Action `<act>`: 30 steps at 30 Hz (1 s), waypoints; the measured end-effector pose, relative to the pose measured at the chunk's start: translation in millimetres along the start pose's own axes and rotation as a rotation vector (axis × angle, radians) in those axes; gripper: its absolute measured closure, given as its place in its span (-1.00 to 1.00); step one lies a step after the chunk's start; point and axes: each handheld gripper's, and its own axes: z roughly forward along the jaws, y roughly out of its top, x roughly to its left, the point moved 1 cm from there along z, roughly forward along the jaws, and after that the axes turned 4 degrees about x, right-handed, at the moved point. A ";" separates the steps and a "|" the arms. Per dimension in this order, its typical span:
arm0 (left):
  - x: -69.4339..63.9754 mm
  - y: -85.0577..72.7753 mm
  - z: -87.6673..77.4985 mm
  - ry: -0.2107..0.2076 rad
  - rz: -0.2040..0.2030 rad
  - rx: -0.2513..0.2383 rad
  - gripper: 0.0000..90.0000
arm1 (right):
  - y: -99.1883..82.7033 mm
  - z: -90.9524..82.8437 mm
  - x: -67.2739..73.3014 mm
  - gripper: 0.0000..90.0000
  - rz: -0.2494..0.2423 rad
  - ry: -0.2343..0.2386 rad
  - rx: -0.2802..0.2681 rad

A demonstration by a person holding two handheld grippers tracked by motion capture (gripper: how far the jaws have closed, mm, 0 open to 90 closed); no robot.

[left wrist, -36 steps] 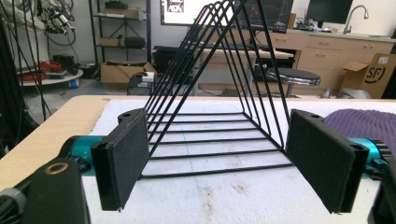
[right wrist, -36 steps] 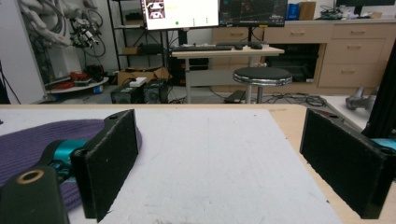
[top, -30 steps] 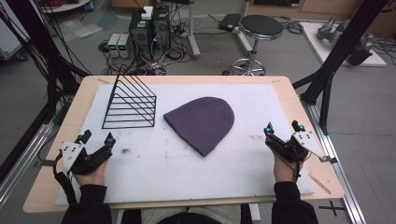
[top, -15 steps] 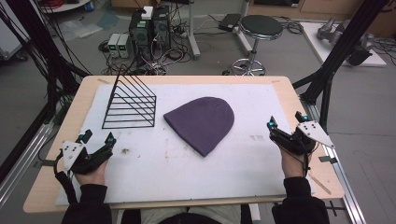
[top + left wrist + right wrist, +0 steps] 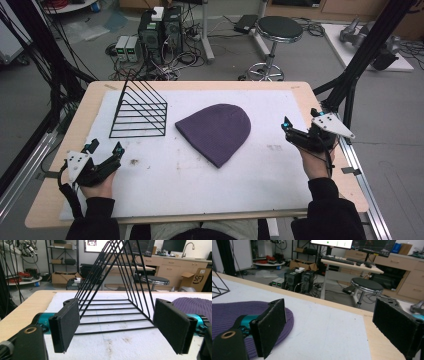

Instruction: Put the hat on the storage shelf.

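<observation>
The left gripper [image 5: 105, 151] sits near the front left corner of the table [image 5: 85, 107], held low over the white mat [image 5: 200, 185] by the person's left hand [image 5: 97, 187]; its jaws are spread wide with nothing between them, and in the left gripper view the two black pads [image 5: 67, 323] frame the wire rack [image 5: 117, 290] that stands just ahead of them without touching it. The right gripper [image 5: 300, 127] is at the right edge of the table, about midway along it, gripped by the right hand [image 5: 315, 162] with its grey three-cornered plate [image 5: 332, 125] facing up; its jaws also stand apart and empty, and the right gripper view shows one pad [image 5: 270, 325] in front of the beanie [image 5: 234, 312] and the other over the bare wooden strip beside the mat. The black wire rack [image 5: 140, 107], a triangular frame with several parallel bars, stands upright on the mat toward the back left corner. The purple knitted beanie [image 5: 217, 132] lies flat near the middle of the mat, its rounded crown toward the back right and its open end toward the front, well apart from both grippers and just beside the rack. Beyond the far edge of the table, on the floor, stand two computer towers [image 5: 160, 30] amid cables and a round black stool [image 5: 277, 30]
</observation>
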 end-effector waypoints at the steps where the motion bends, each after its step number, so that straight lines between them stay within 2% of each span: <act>1: 0.0 -0.1 0.0 0.000 -0.002 0.001 -0.52 | 1.9 2.9 0.5 -0.76 -0.007 0.012 0.017; 6: 0.1 -0.2 0.4 -0.003 -0.003 0.002 -0.52 | 9.5 11.9 4.0 -0.76 -0.034 0.041 0.061; 11: 0.3 -0.4 0.6 -0.005 -0.005 0.004 -0.52 | 18.1 20.3 6.0 -0.76 -0.037 0.063 0.099; 15: 0.8 -0.4 0.6 -0.003 -0.007 0.001 -0.52 | 28.5 32.5 9.3 -0.76 -0.032 0.101 0.154; 19: 1.0 -0.6 0.6 -0.001 -0.004 0.006 -0.52 | 37.3 41.8 15.4 -0.76 -0.053 0.128 0.198; 24: 1.0 -0.6 0.5 -0.001 -0.006 0.004 -0.52 | 46.3 51.7 23.1 -0.76 -0.070 0.146 0.225; 30: 0.9 -0.7 0.5 -0.007 -0.004 0.005 -0.52 | 51.4 64.0 26.2 -0.76 -0.055 0.158 0.270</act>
